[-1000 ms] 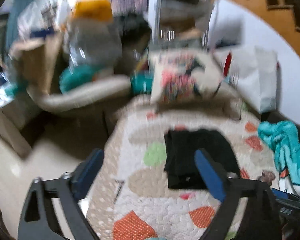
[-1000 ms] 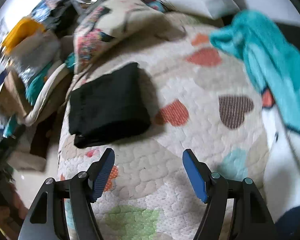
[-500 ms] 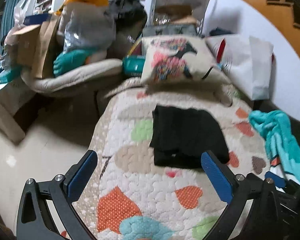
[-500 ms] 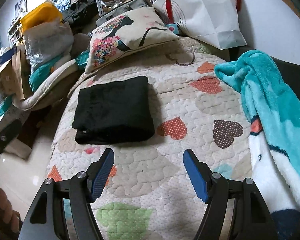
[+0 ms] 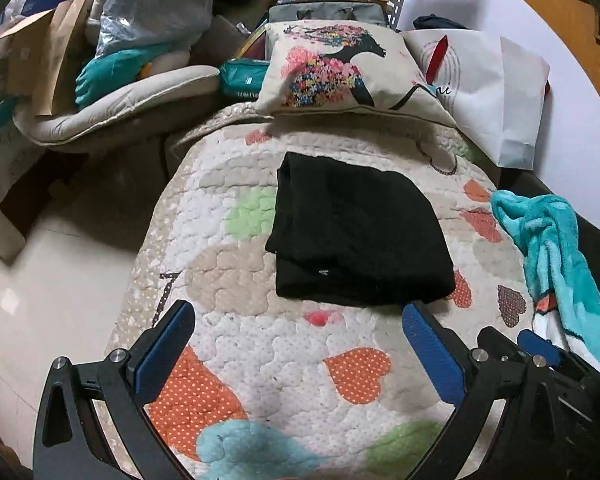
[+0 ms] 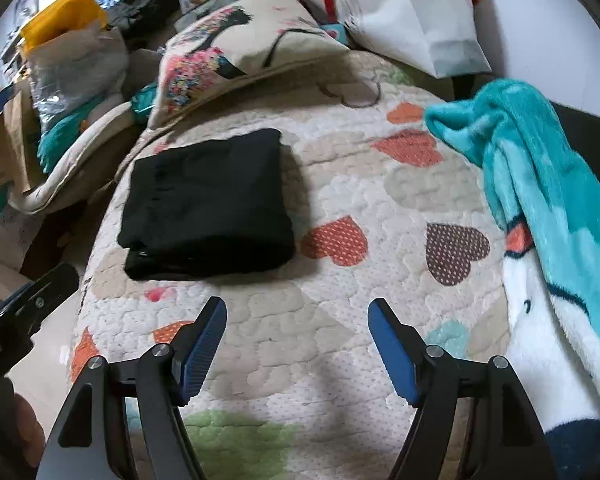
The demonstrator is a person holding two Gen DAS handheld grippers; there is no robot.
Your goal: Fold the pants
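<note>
Folded black pants (image 6: 208, 204) lie on the heart quilt (image 6: 340, 320) — right tool (image 6: 296, 338) spread wide, empty.

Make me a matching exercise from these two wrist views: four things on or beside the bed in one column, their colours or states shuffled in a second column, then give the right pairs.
Things:
1. pants
2. blanket
3. cushion
4. left gripper

States:
A. teal, bunched at the quilt's edge
B. open, holding nothing
C. black, folded into a flat stack
D. cream with a floral figure print

Pairs: 1-C, 2-A, 3-D, 4-B
</note>
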